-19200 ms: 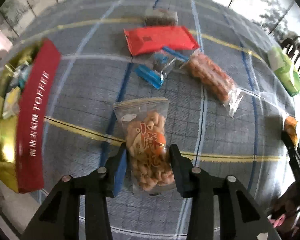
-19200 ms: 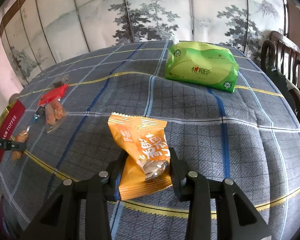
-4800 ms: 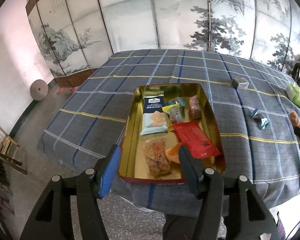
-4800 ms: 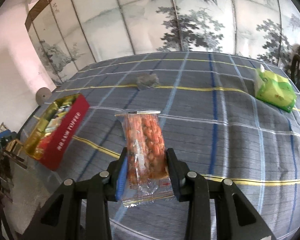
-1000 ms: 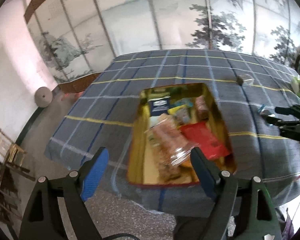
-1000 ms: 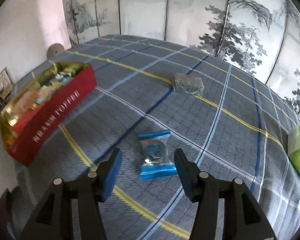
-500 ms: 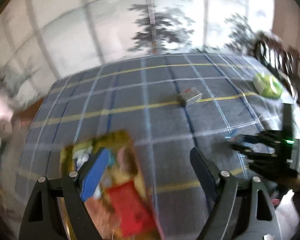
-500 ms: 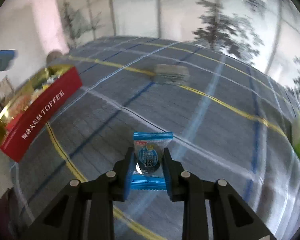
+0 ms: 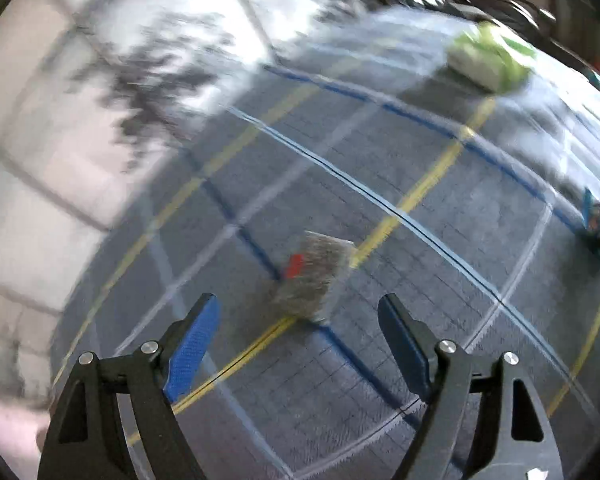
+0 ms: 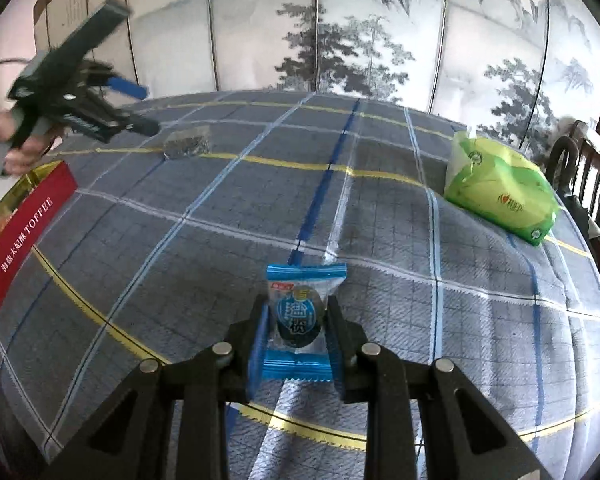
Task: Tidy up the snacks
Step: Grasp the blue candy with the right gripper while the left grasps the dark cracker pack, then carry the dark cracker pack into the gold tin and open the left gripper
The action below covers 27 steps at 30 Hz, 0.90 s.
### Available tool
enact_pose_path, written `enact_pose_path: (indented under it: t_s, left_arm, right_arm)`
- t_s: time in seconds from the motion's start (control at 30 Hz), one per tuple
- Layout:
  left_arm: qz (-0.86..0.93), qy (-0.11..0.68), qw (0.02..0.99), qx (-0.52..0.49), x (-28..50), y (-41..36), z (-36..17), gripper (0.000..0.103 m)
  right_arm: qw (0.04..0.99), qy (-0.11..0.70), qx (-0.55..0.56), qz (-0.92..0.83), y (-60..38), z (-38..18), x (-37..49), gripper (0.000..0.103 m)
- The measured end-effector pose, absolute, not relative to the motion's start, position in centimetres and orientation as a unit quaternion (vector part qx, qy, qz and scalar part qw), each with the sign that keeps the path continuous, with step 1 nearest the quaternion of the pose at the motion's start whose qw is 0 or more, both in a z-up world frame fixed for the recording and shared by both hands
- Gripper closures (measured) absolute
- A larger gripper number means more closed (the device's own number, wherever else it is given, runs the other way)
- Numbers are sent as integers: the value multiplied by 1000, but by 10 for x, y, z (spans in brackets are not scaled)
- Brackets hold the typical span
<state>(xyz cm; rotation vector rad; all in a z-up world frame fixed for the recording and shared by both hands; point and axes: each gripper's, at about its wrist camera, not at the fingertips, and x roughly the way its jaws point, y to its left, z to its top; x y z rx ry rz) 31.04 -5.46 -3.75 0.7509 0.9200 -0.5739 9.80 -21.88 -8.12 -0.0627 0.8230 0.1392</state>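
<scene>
Snacks first: the blue candy packet [image 10: 299, 320] sits pinched between the pads of my right gripper [image 10: 296, 330]; it has crimped blue ends, a clear middle over a dark round sweet, white characters and a small red label near the top; the jaws are clamped on its sides, and it hangs just ahead of the fingertips above the plaid tablecloth [image 10: 380, 240]. Far ahead and to the left of that claw lies a small grey packet [image 10: 187, 143] on a yellow stripe; the red toffee tin [image 10: 24, 224] is at the far left, cut off by the frame, its contents only a gold-edged blur; a green tissue pack [image 10: 500, 188] lies well off to the right. My left gripper [image 9: 298, 320] stands with its jaws wide and nothing between them; the grey packet [image 9: 312, 276] lies just ahead of its fingertips, smeared by motion blur, with a red spot I cannot read. From the right wrist view I see the left gripper [image 10: 134, 108] in a hand [image 10: 8, 152] just above that packet; whether it touches I cannot tell.
</scene>
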Motion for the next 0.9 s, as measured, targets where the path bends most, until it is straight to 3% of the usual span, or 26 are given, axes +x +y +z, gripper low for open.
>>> enact_pose_path:
  t_s: [0.3, 0.37, 0.4, 0.43, 0.6, 0.9]
  left_arm:
    - [-301, 471, 746, 363, 361, -75, -79, 24]
    - [-314, 489, 749, 320, 372, -70, -78, 55]
    - [-323, 513, 744, 281, 376, -65, -78, 65]
    - [-308, 523, 750, 264, 378, -61, -78, 68]
    - [-222, 509, 791, 257, 338, -55, -76, 70]
    - [-155, 570, 805, 56, 195, -12, -55, 70]
  right_arm:
    - [915, 397, -25, 68, -221, -82, 95, 76]
    - [915, 398, -23, 66, -223, -82, 96, 76]
    - [915, 399, -21, 66, -223, -82, 96, 76]
    - [914, 400, -19, 64, -223, -82, 95, 76]
    - [911, 408, -9, 55, -227, -85, 97, 76]
    - [906, 421, 1, 46, -231, -88, 101, 76]
